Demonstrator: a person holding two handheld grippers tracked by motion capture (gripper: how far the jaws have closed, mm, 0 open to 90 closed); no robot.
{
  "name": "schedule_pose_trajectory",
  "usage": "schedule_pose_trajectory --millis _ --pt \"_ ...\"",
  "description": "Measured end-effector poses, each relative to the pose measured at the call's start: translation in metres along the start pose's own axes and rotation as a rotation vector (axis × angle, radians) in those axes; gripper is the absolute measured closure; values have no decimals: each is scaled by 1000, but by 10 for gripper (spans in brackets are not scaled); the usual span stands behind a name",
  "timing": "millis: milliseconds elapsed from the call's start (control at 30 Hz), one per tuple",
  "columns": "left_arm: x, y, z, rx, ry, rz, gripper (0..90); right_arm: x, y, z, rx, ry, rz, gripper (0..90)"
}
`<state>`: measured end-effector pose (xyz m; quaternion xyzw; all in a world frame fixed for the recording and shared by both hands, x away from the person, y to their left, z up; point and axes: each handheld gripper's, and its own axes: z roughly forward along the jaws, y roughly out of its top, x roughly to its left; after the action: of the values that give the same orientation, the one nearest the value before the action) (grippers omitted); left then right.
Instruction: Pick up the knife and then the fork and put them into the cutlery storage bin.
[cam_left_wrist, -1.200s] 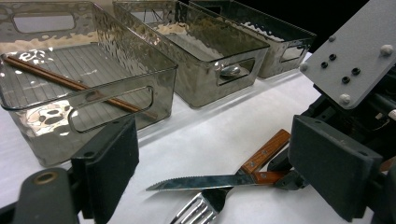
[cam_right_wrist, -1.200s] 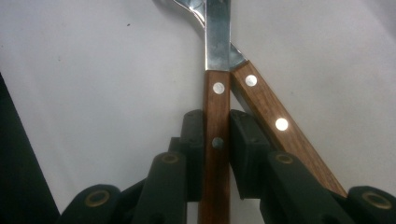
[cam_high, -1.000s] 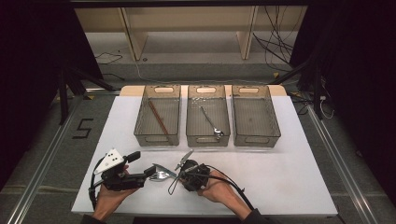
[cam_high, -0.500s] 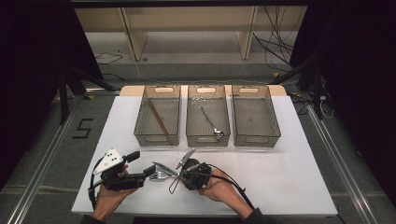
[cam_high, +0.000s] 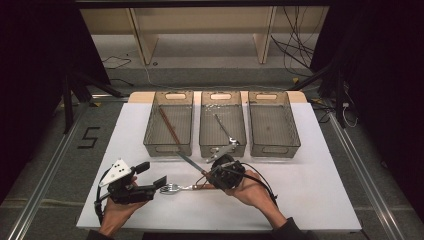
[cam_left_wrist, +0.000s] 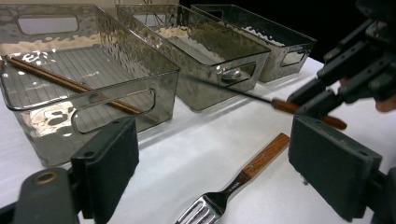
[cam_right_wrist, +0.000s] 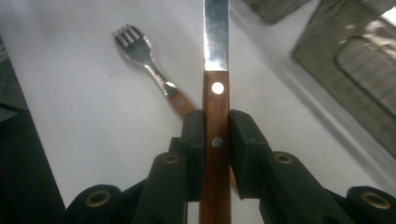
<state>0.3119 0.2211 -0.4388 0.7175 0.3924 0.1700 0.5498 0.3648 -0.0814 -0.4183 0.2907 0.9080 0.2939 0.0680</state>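
our right tongs are clamped on the knife handle, blade pointing toward the middle bin. the fork lies flat on the tabletop, handle running away from our wide-open, empty left tongs, tines nearest them.

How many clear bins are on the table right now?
3, in a row at the table's far side: the left bin holds chopsticks, the middle bin a metal utensil, and the right bin looks empty.
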Motion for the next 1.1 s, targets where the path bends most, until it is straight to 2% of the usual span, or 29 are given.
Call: schedule_pose_trajectory --millis 567,1100 --pt "1 -1 0 1 1 -4 160 -44 -8 -40 -113 -71 110 772" --pt "0 0 0 0 1 -2 160 -67 -17 -58 -162 -112 172 771"
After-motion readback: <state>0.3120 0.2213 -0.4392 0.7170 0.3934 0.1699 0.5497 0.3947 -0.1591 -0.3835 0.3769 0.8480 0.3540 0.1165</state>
